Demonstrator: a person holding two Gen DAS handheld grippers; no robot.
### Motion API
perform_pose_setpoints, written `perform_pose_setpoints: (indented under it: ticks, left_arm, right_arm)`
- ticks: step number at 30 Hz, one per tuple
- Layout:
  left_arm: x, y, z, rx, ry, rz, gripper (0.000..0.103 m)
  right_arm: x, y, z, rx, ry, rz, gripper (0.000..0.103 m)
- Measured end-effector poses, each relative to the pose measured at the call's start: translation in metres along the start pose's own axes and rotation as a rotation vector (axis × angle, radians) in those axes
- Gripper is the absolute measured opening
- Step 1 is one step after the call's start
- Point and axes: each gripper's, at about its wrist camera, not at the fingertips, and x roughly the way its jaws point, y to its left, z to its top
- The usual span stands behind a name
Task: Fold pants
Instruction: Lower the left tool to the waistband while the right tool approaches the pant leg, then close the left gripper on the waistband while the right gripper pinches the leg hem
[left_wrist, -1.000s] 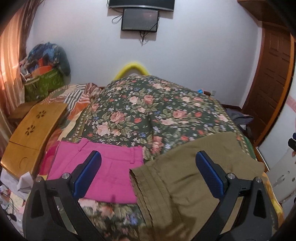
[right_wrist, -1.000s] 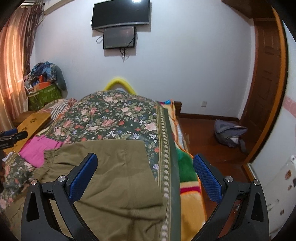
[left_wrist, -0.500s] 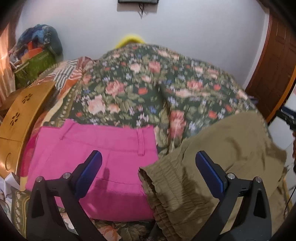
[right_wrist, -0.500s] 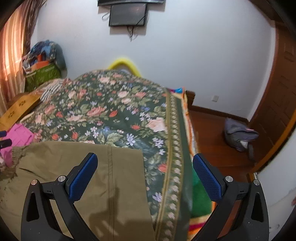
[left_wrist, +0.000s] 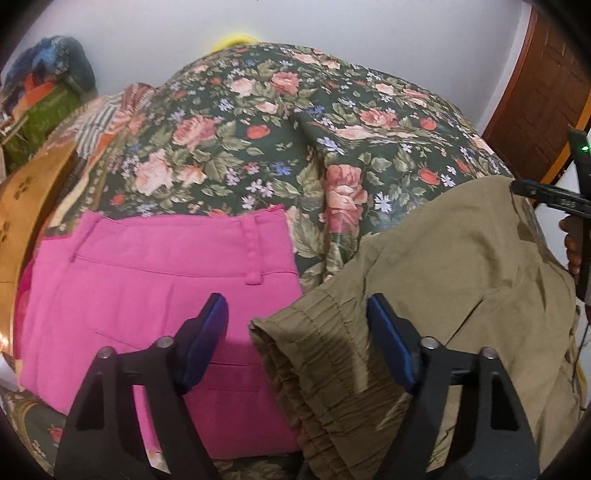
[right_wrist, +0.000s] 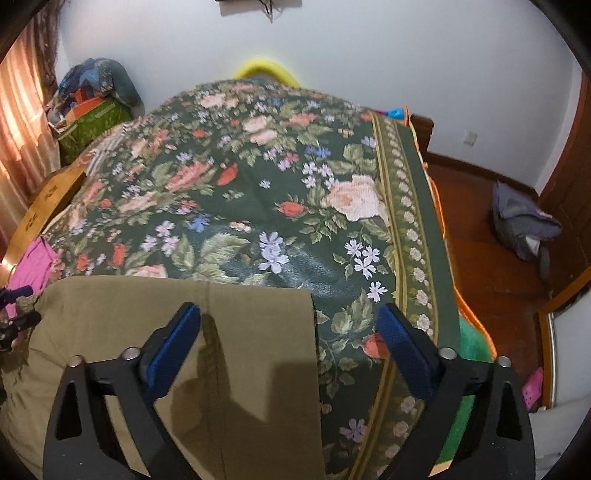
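A: Where are the olive pants (left_wrist: 454, 280) found at this moment?

B: They are spread flat on the floral bedspread (left_wrist: 258, 122), near its front edge. The gathered elastic waistband (left_wrist: 321, 354) is seen in the left wrist view, just beside a folded pink garment (left_wrist: 147, 295); whether the two touch cannot be told. The leg end (right_wrist: 258, 332) is seen in the right wrist view, close to the bordered edge of the bedspread.

A: And how are the tools held?

B: The left gripper (left_wrist: 297, 347) is held with its jaws wide apart, and the waistband corner is framed between them. Nothing is clamped. The right gripper (right_wrist: 290, 350) is likewise spread wide, with the hem corner of the leg lying between its blue pads (right_wrist: 173, 343). No cloth is pinched there either.

A: Why is each tool placed at an opposite end?

B: It is judged that the garment is being addressed at both ends, so that waist and hem can be taken up and brought together in a lengthwise fold. The corners appear to be chosen because an edge is gripped there more cleanly than flat cloth.

A: Is the fold considered begun?

B: The pants already appear doubled leg on leg, but the end-to-end fold is not yet made.
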Motion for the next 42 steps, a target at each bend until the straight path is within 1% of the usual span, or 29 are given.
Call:
perform_pose_setpoints:
  ticks: [1,3,5,7,8,9,10,11,12,13,15,17,24,28,29,32,33,34,35,36,37,40,42]
  left_arm:
    - [0.002,-0.001,0.0,-0.002,0.008,-0.018,0.068]
    - [0.002,-0.003,-0.001,0.005,0.007,-0.028,0.061]
    - [0.0,-0.007,-0.002,0.018,-0.002,-0.02,0.059]
    - [-0.001,-0.009,-0.003,0.021,-0.004,-0.014,0.058]
    - [-0.002,-0.008,-0.003,0.019,-0.004,-0.017,0.055]
    - [-0.003,-0.009,-0.003,0.018,-0.002,-0.018,0.053]
    - [-0.005,-0.009,-0.003,0.018,-0.004,-0.015,0.053]
    - [-0.006,-0.009,-0.003,0.019,-0.006,-0.012,0.052]
    - [-0.008,-0.009,-0.003,0.021,-0.008,-0.007,0.051]
    - [-0.011,-0.009,-0.003,0.021,-0.012,-0.005,0.051]
    - [-0.016,-0.008,-0.003,0.013,-0.017,-0.003,0.05]
    - [-0.023,-0.008,-0.002,-0.001,-0.026,-0.004,0.049]
    - [-0.059,-0.013,0.005,0.006,-0.088,0.008,0.045]
    - [-0.087,-0.024,0.01,0.042,-0.132,0.014,0.045]
    - [-0.091,-0.026,0.01,0.051,-0.136,0.016,0.045]
    - [-0.095,-0.027,0.009,0.063,-0.13,0.026,0.045]
    - [-0.093,-0.024,0.009,0.056,-0.122,0.027,0.045]
    - [-0.09,-0.02,0.008,0.044,-0.111,0.026,0.045]
    - [-0.086,-0.016,0.008,0.031,-0.099,0.025,0.045]
    - [-0.082,-0.013,0.008,0.023,-0.091,0.025,0.045]
    - [-0.074,-0.008,0.006,0.012,-0.075,0.025,0.045]
    - [-0.053,0.0,0.0,0.002,-0.031,0.028,0.045]
    - [-0.039,0.003,-0.004,0.003,-0.008,0.028,0.045]
  right_arm:
    - [0.004,-0.001,0.001,0.002,0.017,0.007,0.085]
    - [0.012,-0.001,0.0,0.004,0.042,0.029,0.08]
    - [0.013,0.001,-0.001,-0.007,0.04,0.034,0.076]
    - [0.013,0.003,-0.001,-0.019,0.038,0.056,0.06]
    - [0.012,0.003,-0.002,-0.015,0.041,0.079,0.055]
    - [0.012,0.004,-0.001,-0.012,0.044,0.099,0.043]
    - [0.012,0.005,0.0,-0.01,0.045,0.103,0.034]
    - [0.012,0.008,0.0,-0.019,0.046,0.074,0.029]
    - [0.011,0.009,0.001,-0.024,0.044,0.064,0.014]
    - [0.008,0.009,0.002,-0.018,0.039,0.059,0.009]
    - [0.0,0.009,0.003,0.015,0.021,0.097,0.008]
    - [-0.011,0.01,0.003,0.018,-0.012,0.104,0.005]
    - [-0.054,0.021,0.006,0.001,-0.098,0.109,0.004]
    - [-0.082,0.026,0.008,0.0,-0.141,0.121,0.004]
    - [-0.088,0.027,0.009,-0.006,-0.15,0.111,0.004]
    - [-0.095,0.029,0.008,-0.002,-0.139,0.109,0.005]
    - [-0.093,0.029,0.007,0.002,-0.124,0.107,0.011]
    - [-0.091,0.029,0.006,0.001,-0.117,0.097,0.023]
    - [-0.084,0.029,0.004,-0.007,-0.102,0.073,0.031]
    - [-0.076,0.029,0.004,-0.016,-0.092,0.057,0.044]
    - [-0.071,0.028,0.003,-0.02,-0.089,0.049,0.048]
    - [-0.042,0.026,0.001,-0.028,-0.039,0.03,0.048]
    - [-0.02,0.024,0.001,-0.026,-0.012,0.035,0.048]
